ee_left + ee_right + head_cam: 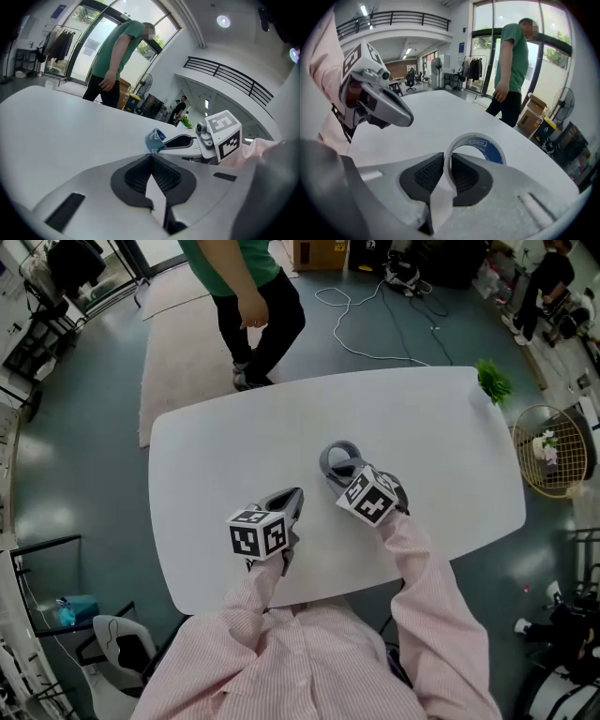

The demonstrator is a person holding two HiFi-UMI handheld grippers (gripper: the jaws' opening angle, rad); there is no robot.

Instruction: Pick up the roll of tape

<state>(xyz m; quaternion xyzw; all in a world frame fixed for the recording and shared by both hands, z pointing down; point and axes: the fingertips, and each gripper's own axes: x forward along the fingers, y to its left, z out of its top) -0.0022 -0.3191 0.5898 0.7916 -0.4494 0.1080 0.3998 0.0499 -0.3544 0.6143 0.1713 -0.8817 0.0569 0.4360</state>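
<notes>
Gripping the roll of tape (489,150) by its wall only: the right tool (448,165) is clenched on it, one pad inside the ring and one outside. The roll is held tilted over the middle of the surface (216,456), at 11 o'clock from the right tool's marker cube (371,496). Can't tell whether it's clear of the surface yet. The left tool (289,504) is clenched on nothing, parked close by at 8 o'clock from the roll.

Risks as I read them:
- Thin wall, one-sided pinch: the roll's weight hangs off the grip line, so it could pivot between the pads and swing during the lift.
- Slick tape face on the outer pad: a fast tilt or jerk could let it slide out. If it drops on its rim it may roll toward an edge of the surface.
- Squeezing harder to compensate could ovalise the ring and loosen the hold.
- The left tool is very near, so a sideways move at 8 o'clock could clip it and knock the roll loose.
</notes>
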